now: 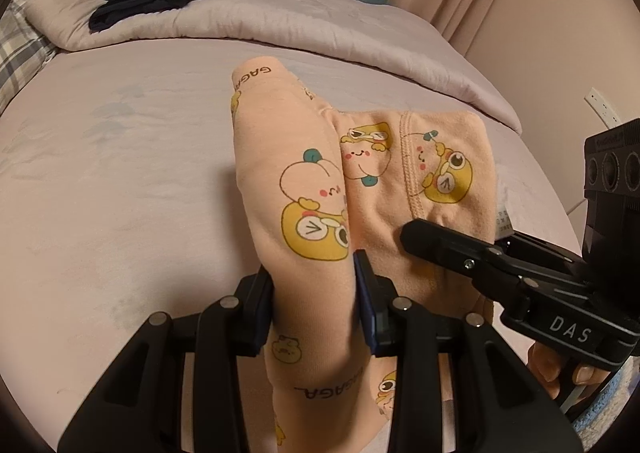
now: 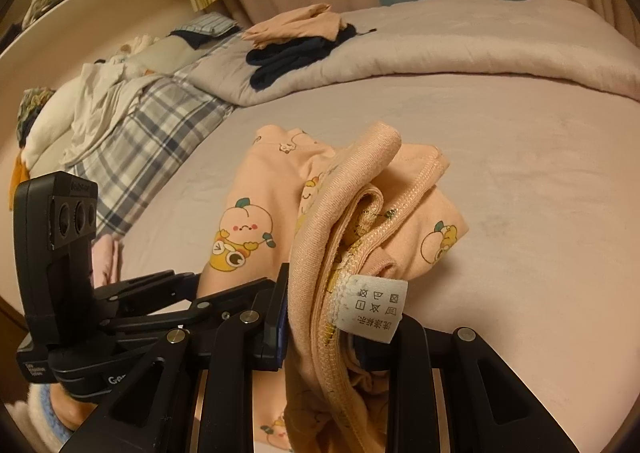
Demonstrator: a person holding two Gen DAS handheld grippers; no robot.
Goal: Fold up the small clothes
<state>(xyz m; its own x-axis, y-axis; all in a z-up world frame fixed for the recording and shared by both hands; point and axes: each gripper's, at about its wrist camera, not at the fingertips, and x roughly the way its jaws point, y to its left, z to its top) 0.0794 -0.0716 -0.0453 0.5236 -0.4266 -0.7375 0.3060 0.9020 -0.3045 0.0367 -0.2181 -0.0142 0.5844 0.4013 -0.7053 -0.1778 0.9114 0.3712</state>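
Left claw (image 1: 316,293) pinches a bunched fold of peach pyjamas (image 1: 380,181) | right claw (image 2: 340,317) grips their waistband (image 2: 320,253) | garment partly lifted above the bed (image 1: 120,173)

Garment print: "GAGA" is read on the peach pyjama garment (image 1: 304,181), repeated near the lower hem.
Gripper marking: "DAS" is read on the right gripper (image 1: 416,233) body.
Care label (image 2: 370,307): laundry symbols and Chinese characters are printed; details are too small to read.
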